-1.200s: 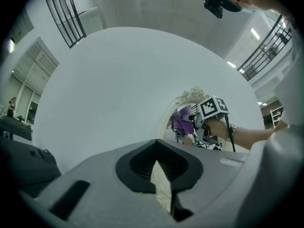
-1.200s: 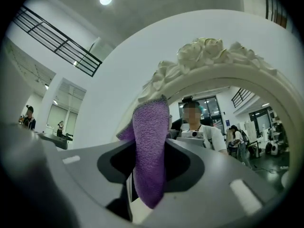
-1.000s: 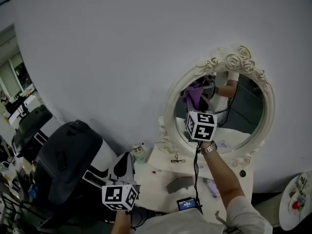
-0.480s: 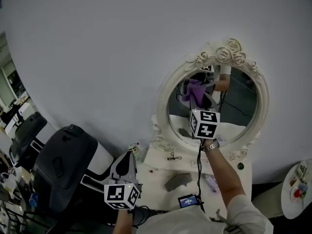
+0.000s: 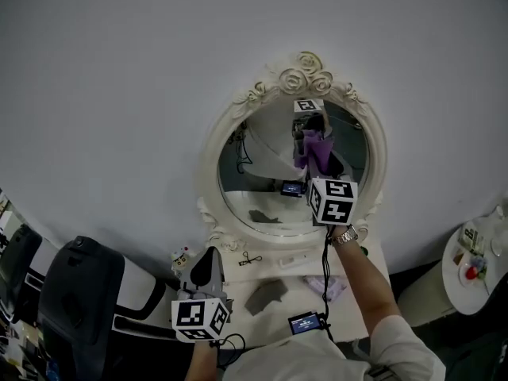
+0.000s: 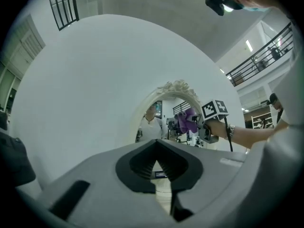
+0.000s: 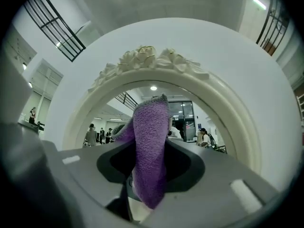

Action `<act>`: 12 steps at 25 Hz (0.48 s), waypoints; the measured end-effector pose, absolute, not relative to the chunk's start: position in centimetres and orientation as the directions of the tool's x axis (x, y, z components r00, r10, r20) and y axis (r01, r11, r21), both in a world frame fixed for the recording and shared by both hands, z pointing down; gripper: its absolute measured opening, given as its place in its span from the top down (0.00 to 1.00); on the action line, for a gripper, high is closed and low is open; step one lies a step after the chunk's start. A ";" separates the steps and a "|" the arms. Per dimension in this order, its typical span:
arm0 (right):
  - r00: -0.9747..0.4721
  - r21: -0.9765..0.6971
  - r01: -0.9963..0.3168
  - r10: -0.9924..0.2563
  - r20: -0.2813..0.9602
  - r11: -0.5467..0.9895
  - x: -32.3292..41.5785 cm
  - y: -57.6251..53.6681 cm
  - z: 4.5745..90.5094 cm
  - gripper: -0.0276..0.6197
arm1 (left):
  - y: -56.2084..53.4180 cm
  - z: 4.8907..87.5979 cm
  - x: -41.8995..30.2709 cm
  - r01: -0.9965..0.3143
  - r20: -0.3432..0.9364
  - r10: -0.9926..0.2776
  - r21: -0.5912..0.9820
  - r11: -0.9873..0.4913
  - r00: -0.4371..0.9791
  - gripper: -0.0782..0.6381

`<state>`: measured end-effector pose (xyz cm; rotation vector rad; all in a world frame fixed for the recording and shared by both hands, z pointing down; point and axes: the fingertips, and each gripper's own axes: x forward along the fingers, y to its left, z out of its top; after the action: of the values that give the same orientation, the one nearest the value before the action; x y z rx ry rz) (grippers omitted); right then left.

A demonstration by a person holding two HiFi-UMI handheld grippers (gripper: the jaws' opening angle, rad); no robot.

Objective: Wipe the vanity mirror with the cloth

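Note:
An oval vanity mirror (image 5: pixel 262 177) in a white frame carved with roses (image 7: pixel 147 56) stands upright on a white vanity table (image 5: pixel 369 280). My right gripper (image 5: pixel 321 173) is raised in front of the right half of the glass, shut on a purple cloth (image 5: pixel 316 153). The cloth (image 7: pixel 149 146) sticks up from between the jaws, and it seems to meet its own reflection at the glass. My left gripper (image 5: pixel 208 260) hangs low at the table's left edge, shut and holding nothing (image 6: pixel 160 172). From there the mirror (image 6: pixel 159 113) and the purple cloth (image 6: pixel 186 120) show ahead.
On the table lie a grey lump (image 5: pixel 266 294), a small lit screen (image 5: pixel 304 322), a small metal tool (image 5: pixel 250 259) and a little figurine (image 5: pixel 182 256). A black chair (image 5: pixel 79 308) stands at the left. A round side table (image 5: pixel 476 264) stands at the right.
The head view has swung, so the mirror now sits further left in it. The cloth in my right gripper has gone from the glass's upper left to its right half. My left gripper stays low.

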<state>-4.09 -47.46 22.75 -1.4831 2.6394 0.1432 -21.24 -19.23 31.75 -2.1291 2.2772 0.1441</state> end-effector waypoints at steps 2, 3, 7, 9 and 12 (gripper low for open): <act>-0.482 0.020 -0.875 -0.866 -0.136 0.484 -1.6 -48.3 23.1 0.71 | -20.4 31.9 -20.0 -0.998 -0.077 -0.997 0.055 0.027 -0.031 0.89; -0.465 0.019 -0.884 -0.875 -0.135 0.467 -0.5 -48.7 23.2 0.71 | -20.9 31.9 -19.5 -0.998 -0.075 -0.997 0.056 0.010 -0.014 0.89; -0.416 0.018 -0.909 -0.900 -0.128 0.417 3.2 -50.1 23.9 0.71 | -22.6 32.3 -17.5 -0.997 -0.069 -0.997 0.060 -0.043 0.039 0.89; -0.393 0.007 -0.919 -0.912 -0.119 0.395 4.9 -50.6 24.2 0.71 | -23.2 32.4 -16.5 -0.996 -0.066 -0.996 0.063 -0.065 0.060 0.89; -0.355 -0.007 -0.934 -0.929 -0.105 0.358 7.1 -51.4 24.6 0.71 | -23.7 32.5 -15.7 -0.994 -0.061 -0.995 0.065 -0.088 0.084 0.89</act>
<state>7.09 -51.38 24.57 -1.7288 2.5129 0.0819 -15.69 -23.66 32.54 -2.3176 2.1257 0.1399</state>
